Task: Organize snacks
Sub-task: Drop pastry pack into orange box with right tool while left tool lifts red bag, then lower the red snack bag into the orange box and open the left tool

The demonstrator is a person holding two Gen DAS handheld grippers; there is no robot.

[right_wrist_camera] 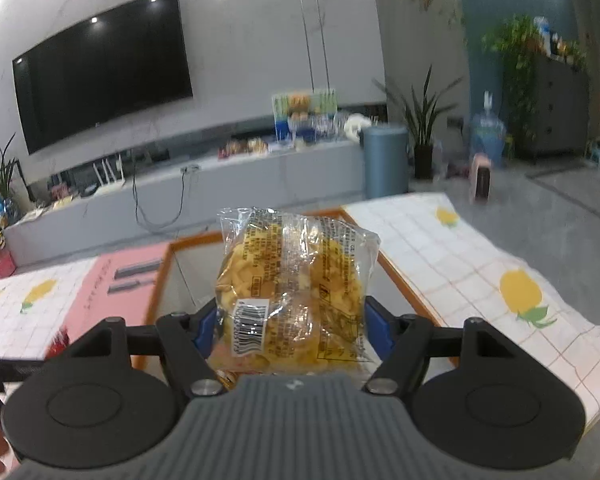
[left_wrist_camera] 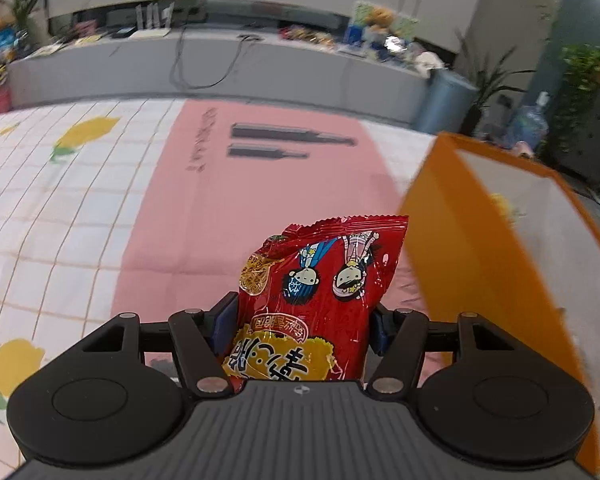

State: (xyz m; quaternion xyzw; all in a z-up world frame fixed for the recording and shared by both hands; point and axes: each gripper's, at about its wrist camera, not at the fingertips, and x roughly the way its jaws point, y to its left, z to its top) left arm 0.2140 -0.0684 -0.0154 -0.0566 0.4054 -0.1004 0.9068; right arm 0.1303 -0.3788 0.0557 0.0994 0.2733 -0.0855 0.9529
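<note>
In the left wrist view, the left tool (left_wrist_camera: 302, 326) is closed partway on a red snack packet (left_wrist_camera: 316, 300), its blue pads pressing the packet's lower sides. The packet stands lengthwise along the fingers, long axis pointing away from the camera, its crimped end farthest out and its print upside down to the lens. It is lifted clear above a pink mat (left_wrist_camera: 220, 208) that lies on the lemon-print cloth of the table (left_wrist_camera: 40, 208). Just to the right stands an orange box (left_wrist_camera: 480, 272) with a pale inside, its near wall close beside the packet.

In the right wrist view, the right tool (right_wrist_camera: 292, 326) grips a clear bag of yellow chips (right_wrist_camera: 296, 280) at about half its spread, pads against both sides. The bag also runs lengthwise along the fingers, barcode end near the camera and sealed end far. It hangs over the orange box's open top (right_wrist_camera: 400, 280). Beyond are the table cloth, then a grey TV bench (right_wrist_camera: 240, 176) and a dark television (right_wrist_camera: 100, 68).
</note>
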